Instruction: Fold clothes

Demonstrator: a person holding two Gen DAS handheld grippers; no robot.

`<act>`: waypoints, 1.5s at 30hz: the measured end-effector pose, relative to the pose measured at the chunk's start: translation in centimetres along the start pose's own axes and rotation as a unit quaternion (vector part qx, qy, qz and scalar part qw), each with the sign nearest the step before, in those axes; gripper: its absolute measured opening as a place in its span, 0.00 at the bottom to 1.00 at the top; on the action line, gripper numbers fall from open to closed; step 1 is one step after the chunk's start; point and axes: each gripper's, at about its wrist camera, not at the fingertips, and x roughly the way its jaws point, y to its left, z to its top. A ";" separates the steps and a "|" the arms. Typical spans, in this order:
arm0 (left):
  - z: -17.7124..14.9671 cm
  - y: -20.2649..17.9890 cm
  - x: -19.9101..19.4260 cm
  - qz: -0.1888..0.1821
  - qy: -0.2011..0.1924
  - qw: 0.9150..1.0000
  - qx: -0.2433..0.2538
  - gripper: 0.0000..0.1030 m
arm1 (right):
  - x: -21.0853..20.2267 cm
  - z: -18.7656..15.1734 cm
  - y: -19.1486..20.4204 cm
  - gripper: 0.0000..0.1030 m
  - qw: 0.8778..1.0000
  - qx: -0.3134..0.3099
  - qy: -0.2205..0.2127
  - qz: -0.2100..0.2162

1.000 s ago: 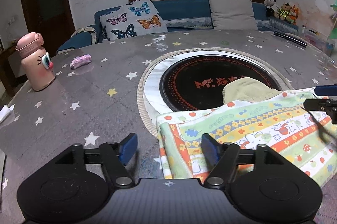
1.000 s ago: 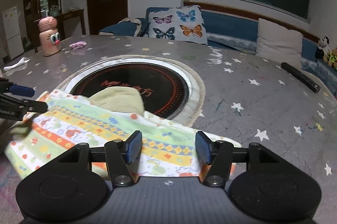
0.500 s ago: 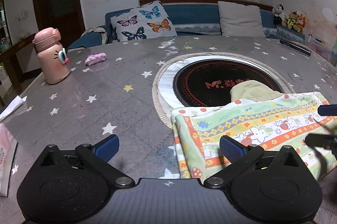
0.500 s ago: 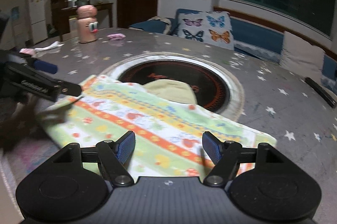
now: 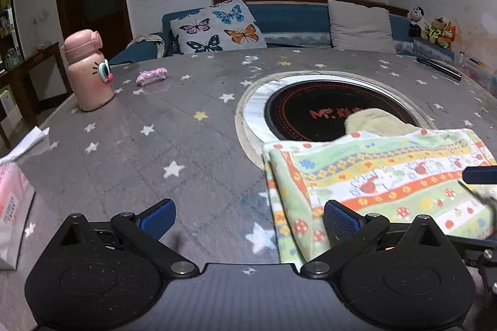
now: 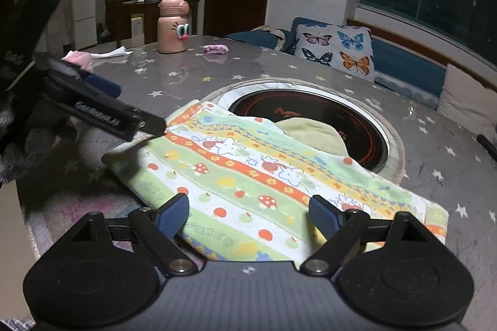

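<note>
A folded garment printed with coloured stripes, mushrooms and apples lies flat on the round table, partly over the black hotplate. A plain beige piece sticks out from under its far edge. My left gripper is open above the table at the garment's left end, its right finger over the cloth edge. My right gripper is open just above the garment's near edge, nothing between its fingers. In the right wrist view the left gripper's body shows at the garment's left corner.
A pink cartoon bottle and a small pink bundle stand on the star-patterned tablecloth at far left. A pink-and-white packet lies at the left edge. A sofa with a butterfly cushion sits behind.
Both grippers opened wider and pulled back from the garment. The left gripper moved left, the right one swung its view toward the left; the garment stays flat.
</note>
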 end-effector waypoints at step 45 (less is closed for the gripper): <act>-2.7 -3.5 -1.8 -0.051 -0.007 0.998 0.045 1.00 | -0.6 -2.7 -4.9 1.00 0.992 0.114 0.012 -0.045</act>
